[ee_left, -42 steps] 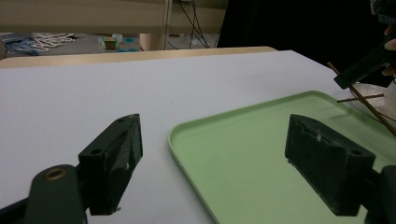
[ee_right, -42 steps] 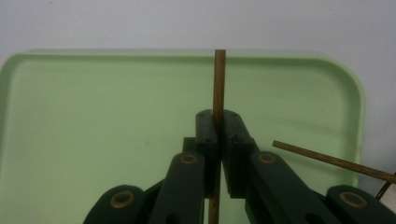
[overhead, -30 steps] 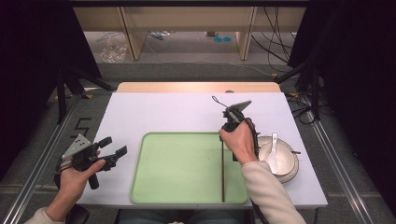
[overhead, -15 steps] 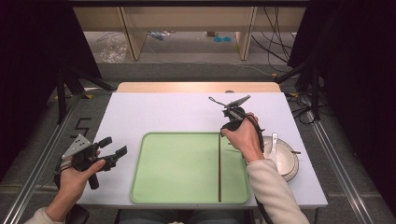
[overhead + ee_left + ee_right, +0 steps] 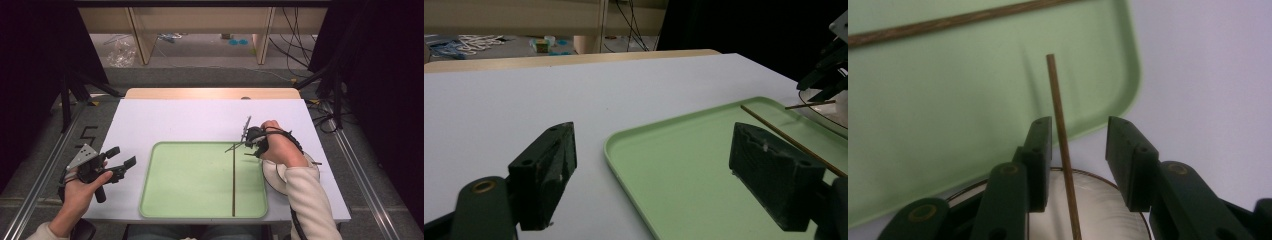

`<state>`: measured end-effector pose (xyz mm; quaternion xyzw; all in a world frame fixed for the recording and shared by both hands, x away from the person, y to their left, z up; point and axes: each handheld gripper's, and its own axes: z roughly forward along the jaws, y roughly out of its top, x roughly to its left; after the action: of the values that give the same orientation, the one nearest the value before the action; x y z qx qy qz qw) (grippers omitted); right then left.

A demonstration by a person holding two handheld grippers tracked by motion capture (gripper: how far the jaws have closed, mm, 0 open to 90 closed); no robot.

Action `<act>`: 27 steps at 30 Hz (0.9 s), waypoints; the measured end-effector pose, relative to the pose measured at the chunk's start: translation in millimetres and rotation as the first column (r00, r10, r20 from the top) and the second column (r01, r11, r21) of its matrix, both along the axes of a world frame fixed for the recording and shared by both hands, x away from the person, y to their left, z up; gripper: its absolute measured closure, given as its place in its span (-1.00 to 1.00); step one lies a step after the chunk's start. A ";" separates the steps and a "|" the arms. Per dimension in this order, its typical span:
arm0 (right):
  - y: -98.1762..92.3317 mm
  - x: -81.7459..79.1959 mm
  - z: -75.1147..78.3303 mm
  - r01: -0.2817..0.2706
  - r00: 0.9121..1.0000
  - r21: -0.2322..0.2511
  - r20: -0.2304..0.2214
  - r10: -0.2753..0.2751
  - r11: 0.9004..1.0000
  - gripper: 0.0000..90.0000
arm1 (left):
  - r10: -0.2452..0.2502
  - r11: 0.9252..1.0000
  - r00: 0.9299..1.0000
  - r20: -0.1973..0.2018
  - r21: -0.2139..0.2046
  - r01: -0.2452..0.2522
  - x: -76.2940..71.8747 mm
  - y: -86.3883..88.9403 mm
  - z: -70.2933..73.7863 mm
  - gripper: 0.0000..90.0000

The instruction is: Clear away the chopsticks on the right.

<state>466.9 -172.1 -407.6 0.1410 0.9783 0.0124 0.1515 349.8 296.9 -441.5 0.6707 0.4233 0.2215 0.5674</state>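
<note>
Two chopsticks — one tray (green)

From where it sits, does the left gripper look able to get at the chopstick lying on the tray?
Probably yes: the left gripper stands open beside the tray, and bare tray lies between it and the chopstick.

A white worktop with a wooden strip along its far edge; beyond it, cables and a plastic bag on the floor.

Both grippers low – jaws apart, right's just opening.
</note>
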 end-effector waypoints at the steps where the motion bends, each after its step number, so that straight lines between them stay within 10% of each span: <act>1: 0.7 0.7 -3.3 -0.015 1.000 -0.016 -0.010 0.015 1.000 0.43 | 0.000 1.000 1.000 0.000 0.000 0.000 0.0 0.0 0.0 -0.58; 27: 9.4 2.1 -23.1 -0.053 0.998 -0.068 -0.035 0.051 0.996 0.67 | -0.002 1.000 1.000 0.003 0.005 0.002 0.4 0.1 -0.2 -0.57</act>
<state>468.9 -162.8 -430.7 0.1102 0.9838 -0.0197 0.1398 350.2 297.0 -441.7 0.6720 0.4214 0.2228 0.5667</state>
